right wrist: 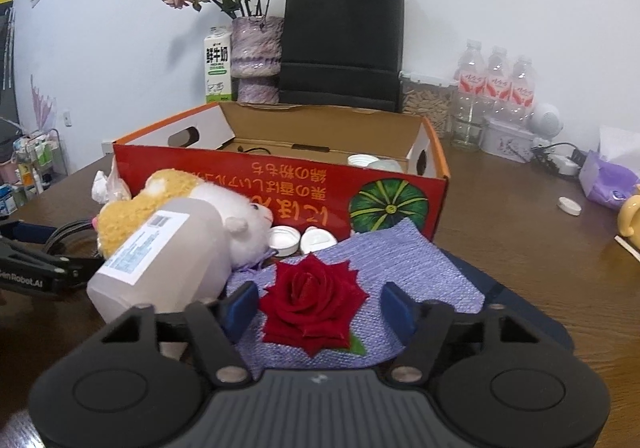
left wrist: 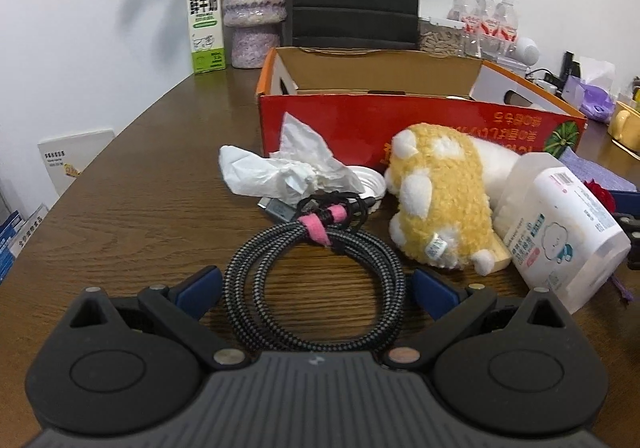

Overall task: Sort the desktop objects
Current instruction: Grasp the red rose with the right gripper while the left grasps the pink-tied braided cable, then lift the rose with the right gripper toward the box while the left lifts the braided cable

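A coiled braided cable [left wrist: 316,284] with a pink strap lies on the wooden table. My left gripper [left wrist: 316,288] is open, its blue pads on either side of the coil. My right gripper [right wrist: 320,308] is open around a red rose [right wrist: 314,302] that lies on a purple cloth [right wrist: 404,260]. A yellow plush toy [left wrist: 440,195] [right wrist: 180,207] and a translucent plastic container [left wrist: 560,228] [right wrist: 160,260] lie between them. An open red cardboard box [left wrist: 400,119] [right wrist: 280,175] stands behind.
Crumpled tissue [left wrist: 288,163] and a white lid [left wrist: 370,177] lie by the box. Two white lids [right wrist: 300,240] sit by the cloth. A milk carton [left wrist: 204,23], vase [left wrist: 254,11], black bag [right wrist: 342,39], water bottles [right wrist: 496,87] and a yellow mug [right wrist: 630,219] stand at the back and right.
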Available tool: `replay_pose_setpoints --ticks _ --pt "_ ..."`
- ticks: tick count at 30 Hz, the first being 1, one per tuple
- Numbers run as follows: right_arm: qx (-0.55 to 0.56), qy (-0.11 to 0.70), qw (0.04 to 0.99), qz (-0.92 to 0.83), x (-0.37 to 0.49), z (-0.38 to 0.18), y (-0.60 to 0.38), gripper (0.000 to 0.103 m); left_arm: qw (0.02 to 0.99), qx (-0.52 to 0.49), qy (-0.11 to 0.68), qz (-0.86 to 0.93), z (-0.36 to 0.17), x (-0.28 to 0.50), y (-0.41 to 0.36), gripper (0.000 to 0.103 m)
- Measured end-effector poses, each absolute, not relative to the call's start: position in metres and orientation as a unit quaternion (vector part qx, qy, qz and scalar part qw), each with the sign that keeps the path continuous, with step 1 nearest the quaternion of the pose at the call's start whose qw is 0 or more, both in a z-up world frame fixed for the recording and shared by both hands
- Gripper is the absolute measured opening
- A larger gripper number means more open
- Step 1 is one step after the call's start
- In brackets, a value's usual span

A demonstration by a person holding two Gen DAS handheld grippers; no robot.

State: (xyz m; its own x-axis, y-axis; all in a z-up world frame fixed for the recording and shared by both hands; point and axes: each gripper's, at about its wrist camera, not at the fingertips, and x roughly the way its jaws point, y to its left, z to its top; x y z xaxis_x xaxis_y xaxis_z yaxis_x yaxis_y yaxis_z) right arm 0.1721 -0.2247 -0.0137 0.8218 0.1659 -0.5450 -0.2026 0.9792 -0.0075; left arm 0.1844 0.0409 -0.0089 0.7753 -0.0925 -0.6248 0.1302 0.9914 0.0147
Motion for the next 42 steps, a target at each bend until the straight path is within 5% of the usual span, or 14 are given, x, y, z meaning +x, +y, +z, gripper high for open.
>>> replay_pose_setpoints --ticks 2,7,42 --pt "-0.031 0.284 0.953 0.102 0.172 -0.014 -0.224 0.045 0.942 0.028 0.327 -0.065 -0.008 0.183 0.04 0.096" --pt "-0.02 0.277 0.955 0.107 0.167 -0.011 -0.226 0.036 0.945 0.021 0.32 -0.067 -0.007 0.181 0.041 0.09" --pt "-0.004 0.184 0.979 0.088 0.15 0.061 -0.231 0.036 0.98 -0.029 0.173 -0.092 0.085 0.168 0.042 0.089"
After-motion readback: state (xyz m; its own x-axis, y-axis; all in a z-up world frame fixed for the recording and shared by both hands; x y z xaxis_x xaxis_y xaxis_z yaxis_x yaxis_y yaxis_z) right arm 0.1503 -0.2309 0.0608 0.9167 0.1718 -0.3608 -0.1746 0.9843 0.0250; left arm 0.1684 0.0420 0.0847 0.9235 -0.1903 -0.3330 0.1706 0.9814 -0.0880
